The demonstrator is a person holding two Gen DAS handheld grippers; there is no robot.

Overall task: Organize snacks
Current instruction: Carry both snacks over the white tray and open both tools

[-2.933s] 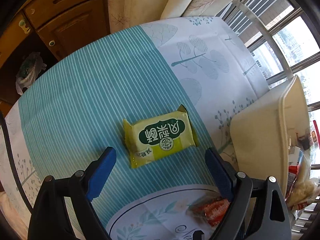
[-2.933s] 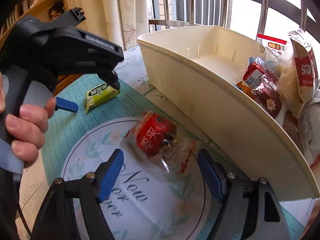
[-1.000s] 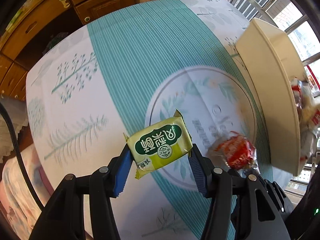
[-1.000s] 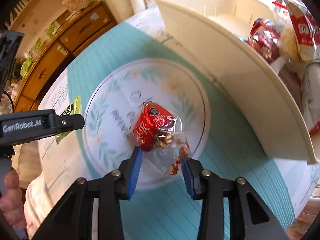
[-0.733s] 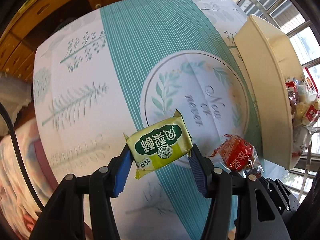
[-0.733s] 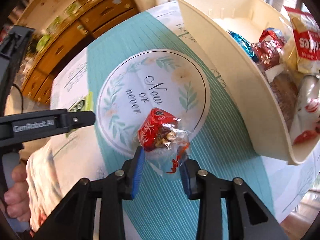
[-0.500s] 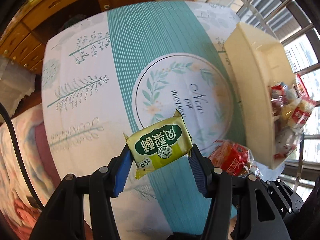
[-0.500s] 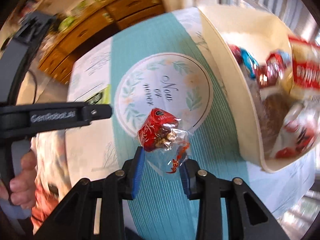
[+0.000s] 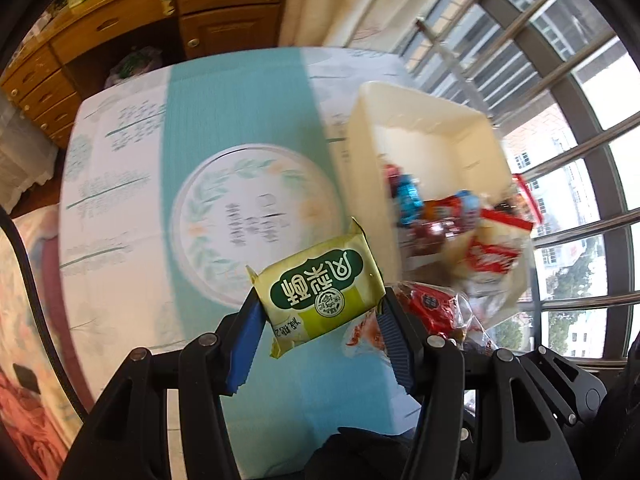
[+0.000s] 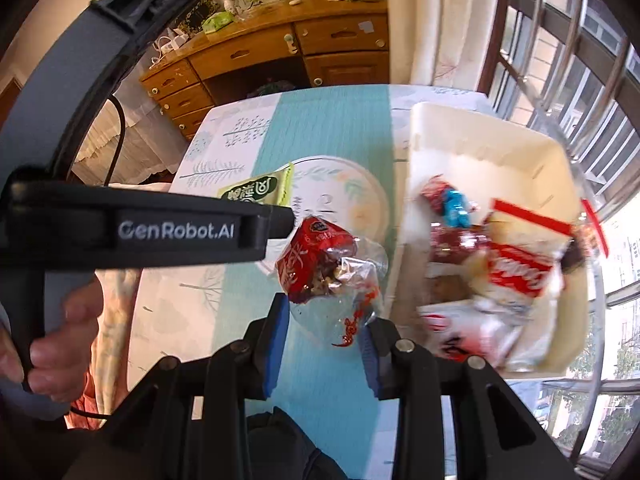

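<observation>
On the left, the left gripper [image 9: 320, 332] is clamped across the short sides of a flat yellow-green foil snack packet [image 9: 320, 290], its long axis running from one blue pad to the other, lifted clear above the teal striped tablecloth [image 9: 236, 92]. Just to its right, the right gripper [image 10: 324, 340] pinches the clear crinkly tail of a red cellophane-wrapped snack [image 10: 316, 258]; its jaws have just been closing on that wrapper. Further right sits the cream plastic storage bin [image 9: 416, 96], open-topped and already part filled with red and blue packets. Both loads hang left of the bin's near wall, and the right gripper looks the nearer of the two to it.
</observation>
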